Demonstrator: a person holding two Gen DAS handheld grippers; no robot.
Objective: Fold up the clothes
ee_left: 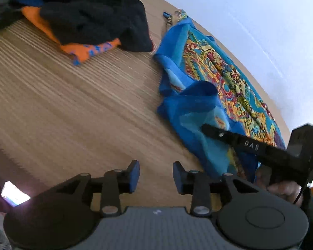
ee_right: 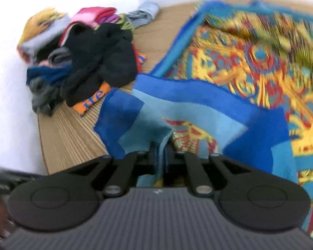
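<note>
The right hand-held gripper (ee_right: 160,154) is clamped on the printed blue scarf's (ee_right: 229,66) border; the left hand-held gripper (ee_left: 156,176), jaws apart and empty, should pinch the opposite corner before folding across the counter (ee_left: 73,104).

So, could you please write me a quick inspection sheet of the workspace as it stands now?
Surface: wooden table, ribbed grain, bare in the middle.
Job's things: blue patterned scarf lying partly folded at the table's edge.
Clutter: heap of clothes at the far end, black garment on top of an orange one.
Grippers: left gripper open over bare wood; right gripper shut on the scarf's blue border.
Cables: thin black cable by the hand holding the right gripper.
Surroundings: white wall.
</note>
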